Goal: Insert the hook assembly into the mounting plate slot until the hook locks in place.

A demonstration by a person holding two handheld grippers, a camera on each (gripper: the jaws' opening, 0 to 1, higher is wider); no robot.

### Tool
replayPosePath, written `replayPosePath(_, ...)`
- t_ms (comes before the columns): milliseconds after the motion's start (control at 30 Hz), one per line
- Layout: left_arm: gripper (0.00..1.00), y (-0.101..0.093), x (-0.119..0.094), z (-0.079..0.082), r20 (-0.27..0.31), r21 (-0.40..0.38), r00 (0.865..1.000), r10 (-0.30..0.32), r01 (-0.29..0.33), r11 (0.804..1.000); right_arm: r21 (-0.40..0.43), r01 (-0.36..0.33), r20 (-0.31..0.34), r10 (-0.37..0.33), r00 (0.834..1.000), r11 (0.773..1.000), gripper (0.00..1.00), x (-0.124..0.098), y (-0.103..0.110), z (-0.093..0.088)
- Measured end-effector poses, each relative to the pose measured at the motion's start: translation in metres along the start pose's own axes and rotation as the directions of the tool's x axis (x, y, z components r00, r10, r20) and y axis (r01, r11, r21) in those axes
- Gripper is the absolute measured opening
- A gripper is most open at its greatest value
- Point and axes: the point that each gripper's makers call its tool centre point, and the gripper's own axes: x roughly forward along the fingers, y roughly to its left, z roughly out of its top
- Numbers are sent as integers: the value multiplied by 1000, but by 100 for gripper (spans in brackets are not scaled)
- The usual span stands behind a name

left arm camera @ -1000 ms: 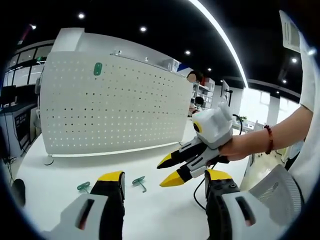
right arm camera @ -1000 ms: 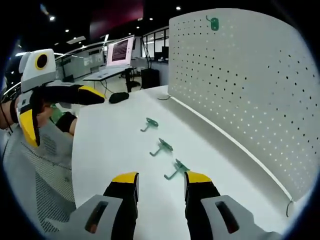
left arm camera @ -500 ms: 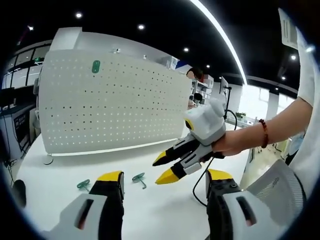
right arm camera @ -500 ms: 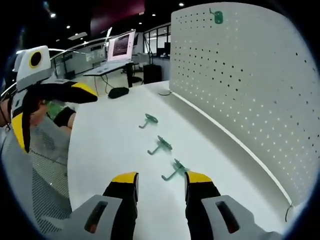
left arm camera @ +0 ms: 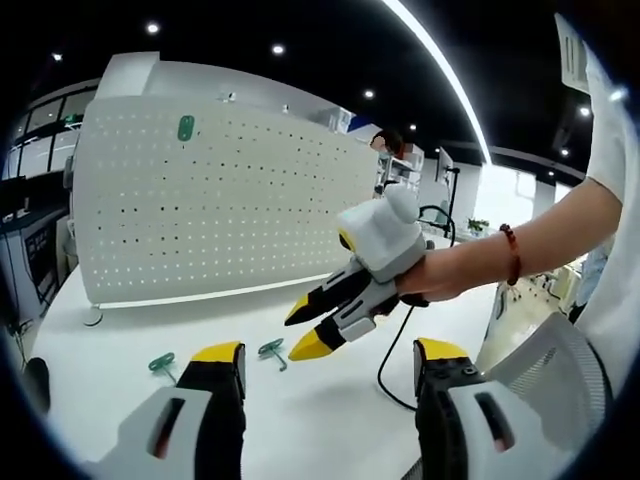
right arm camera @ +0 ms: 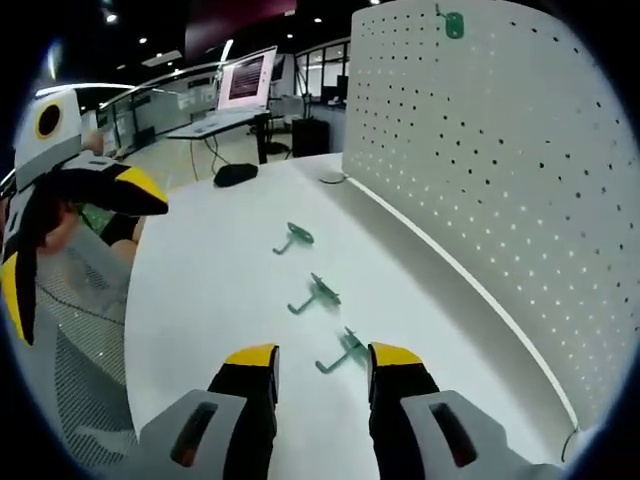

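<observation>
The white perforated mounting plate (left arm camera: 220,200) stands upright at the back of the white table, with one green hook (left arm camera: 186,127) hung near its top. In the right gripper view the plate (right arm camera: 500,180) fills the right side, the hung hook (right arm camera: 455,24) at its top. Three loose green hooks lie in a row on the table (right arm camera: 294,237) (right arm camera: 318,293) (right arm camera: 343,352). The nearest one lies just ahead of my right gripper (right arm camera: 323,358), which is open and empty. Two loose hooks (left arm camera: 160,363) (left arm camera: 270,350) lie ahead of my open left gripper (left arm camera: 330,355). The right gripper (left arm camera: 310,325) hovers above the table there.
A black mouse (right arm camera: 235,174) and a monitor (right arm camera: 245,78) sit at the table's far end. A black cable (left arm camera: 395,350) trails over the table edge near a mesh chair (left arm camera: 540,380). The left gripper (right arm camera: 70,190) is held off the table's left side.
The right gripper has moved down and closer to the loose hooks; the nearest hook now sits just in front of its jaws. Hooks and plate have not moved.
</observation>
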Motion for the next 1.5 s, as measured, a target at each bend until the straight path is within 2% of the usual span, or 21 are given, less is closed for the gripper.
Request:
replayPosePath(200,70,-5,1,0,-3,17,1000,-22,22,1000,-8,-1,-28,0,1000,1000,33,5,-1,-6)
replayPosePath(300,69,-5,1,-2,-11,3,1000,-21,21,1000,-1,4,-32,-4,999,1000,28,7,-3,-7)
replayPosePath(567,68,-4,1,-2,-12,-1,1000,-20,20,1000,-15,18,-47,-18,999,1000,26,13,-10,-6)
replayPosePath(800,67,-12,4,0,-5,-13,999,-50,50,999,-13,39,-78,-40,996,999,19,20,-18,-9)
replayPosePath(1033,67,-16,5,-5,-25,-3,998,-66,66,998,-14,45,-103,-46,994,999,17,24,-23,-12)
replayPosePath(1233,66,-16,5,-4,-20,-2,997,-69,69,998,-14,48,-125,-50,991,999,16,27,-25,-16)
replayPosePath(1333,62,-17,5,-3,-16,23,997,-72,72,997,-24,54,-127,-56,990,998,16,28,-27,-15)
replayPosePath(1500,63,-18,6,-6,-28,11,997,-77,78,997,-43,45,-146,-51,988,998,14,34,-29,-17)
